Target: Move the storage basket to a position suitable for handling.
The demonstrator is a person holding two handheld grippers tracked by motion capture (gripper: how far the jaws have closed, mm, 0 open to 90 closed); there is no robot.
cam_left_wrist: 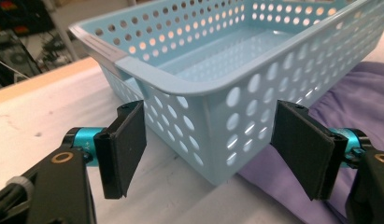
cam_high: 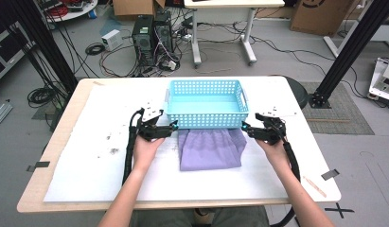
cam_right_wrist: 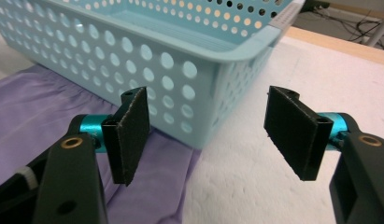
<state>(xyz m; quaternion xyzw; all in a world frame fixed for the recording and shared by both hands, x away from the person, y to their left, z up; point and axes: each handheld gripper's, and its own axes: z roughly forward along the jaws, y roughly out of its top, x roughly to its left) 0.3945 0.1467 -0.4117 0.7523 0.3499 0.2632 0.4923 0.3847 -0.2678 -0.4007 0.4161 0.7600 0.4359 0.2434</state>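
Light-blue perforated plastic basket (cam_high: 206, 103) mid-table, folded purple cloth (cam_high: 210, 149) touching its near wall, left gripper (cam_high: 171, 126) and right gripper (cam_high: 245, 127) flanking the near corners — both spread, gripping nothing.

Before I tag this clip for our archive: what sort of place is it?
Probably a robotics lab or workshop: computer towers with tangled cables on the floor, black frame posts, cardboard boxes.
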